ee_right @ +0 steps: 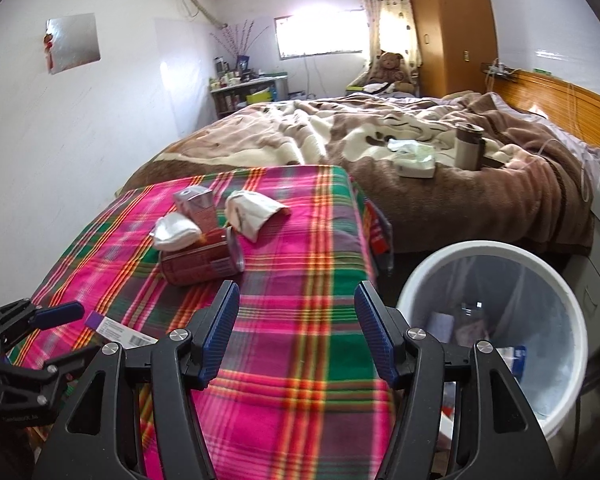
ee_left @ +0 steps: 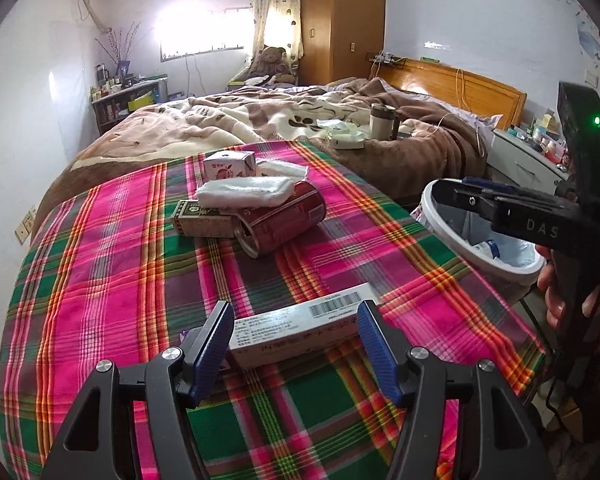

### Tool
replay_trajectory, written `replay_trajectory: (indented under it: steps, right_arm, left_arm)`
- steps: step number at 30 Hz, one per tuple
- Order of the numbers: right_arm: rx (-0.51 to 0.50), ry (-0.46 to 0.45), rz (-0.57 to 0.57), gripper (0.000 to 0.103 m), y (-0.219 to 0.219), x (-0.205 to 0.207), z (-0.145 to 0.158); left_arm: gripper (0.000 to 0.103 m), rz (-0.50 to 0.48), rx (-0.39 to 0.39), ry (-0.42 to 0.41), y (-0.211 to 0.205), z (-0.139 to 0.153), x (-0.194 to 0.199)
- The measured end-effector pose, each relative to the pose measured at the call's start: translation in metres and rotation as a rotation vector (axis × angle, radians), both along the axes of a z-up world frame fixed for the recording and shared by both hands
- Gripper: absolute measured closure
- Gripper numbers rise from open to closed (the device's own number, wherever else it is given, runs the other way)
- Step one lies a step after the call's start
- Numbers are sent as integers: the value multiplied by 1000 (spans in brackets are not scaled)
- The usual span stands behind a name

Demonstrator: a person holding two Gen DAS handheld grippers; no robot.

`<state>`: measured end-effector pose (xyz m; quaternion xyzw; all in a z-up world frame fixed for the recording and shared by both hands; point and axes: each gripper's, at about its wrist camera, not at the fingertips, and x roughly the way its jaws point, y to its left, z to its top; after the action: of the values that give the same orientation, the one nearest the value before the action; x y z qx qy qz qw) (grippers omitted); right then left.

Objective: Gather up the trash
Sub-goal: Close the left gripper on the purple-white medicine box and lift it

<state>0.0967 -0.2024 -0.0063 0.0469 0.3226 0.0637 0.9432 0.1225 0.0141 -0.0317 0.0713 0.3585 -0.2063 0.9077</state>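
the left tool (ee_left: 296, 334) hangs low over the plaid cloth (ee_left: 112, 280) on the tabletop, its blue pads spread apart with a long white carton (ee_left: 300, 322) lying between them; the pads sit at either side of the box and i cannot tell that either one presses on it. the carton lies flat near the front edge, barcode end toward the right.

the right tool (ee_right: 296, 330) is also apart, nothing between its pads, only cloth under it. it sits over the right side of the tabletop, just beside the white bin (ee_right: 496, 320), which stands on the floor against the tabletop's right edge, lined with a clear bag and already holding a few scraps.

farther back on the cloth a red can (ee_left: 284, 220) lies on its side with a white folded tissue (ee_left: 246, 194) resting on it, a brown box (ee_left: 204, 220) touching its left, and a small pink drink carton (ee_left: 230, 166) behind. another crumpled tissue (ee_right: 254, 212) lies just right of that carton.
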Motion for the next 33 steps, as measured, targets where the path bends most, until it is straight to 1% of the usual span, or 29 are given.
replay_trajectory:
  steps: [3, 6, 9, 11, 15, 16, 18, 19, 20, 23, 24, 26, 30, 33]
  right_arm:
    - [-3, 5, 18, 41, 11, 6, -1]
    - [-13, 14, 28, 41, 18, 12, -2]
    - [-16, 17, 27, 41, 21, 15, -1]
    - [-16, 23, 20, 41, 22, 19, -2]
    - [-13, 32, 20, 41, 24, 25, -3]
    - [-15, 36, 21, 41, 25, 26, -3]
    - [-17, 44, 28, 41, 26, 31, -4]
    - [-16, 50, 34, 41, 27, 34, -6]
    - [-15, 56, 40, 41, 28, 37, -7]
    - [1, 80, 47, 41, 32, 47, -12]
    - [9, 88, 48, 41, 32, 50, -14]
    - [22, 102, 47, 41, 34, 55, -16]
    - [32, 114, 57, 41, 40, 60, -19]
    - [17, 121, 78, 41, 49, 64, -22]
  left_arm:
    - [39, -26, 26, 20, 0, -8, 10]
    - [38, -70, 77, 50, -7, -19, 21]
    - [33, -151, 170, 20, -20, -26, 21]
    - [33, -185, 196, 15, -25, -28, 23]
    - [33, -207, 200, 37, -26, -30, 33]
    - [33, -202, 214, 42, -26, -32, 36]
    - [33, -179, 273, 47, -27, -40, 40]
    - [33, -170, 286, 57, -25, -43, 43]
    - [33, -163, 282, 67, -23, -45, 45]
    - [34, -139, 201, 118, -12, -48, 53]
    - [38, -122, 175, 127, -8, -49, 56]
    - [44, -101, 153, 130, -2, -48, 57]
    - [52, -63, 112, 136, 14, -45, 57]
    - [52, -15, 73, 147, 30, -44, 55]
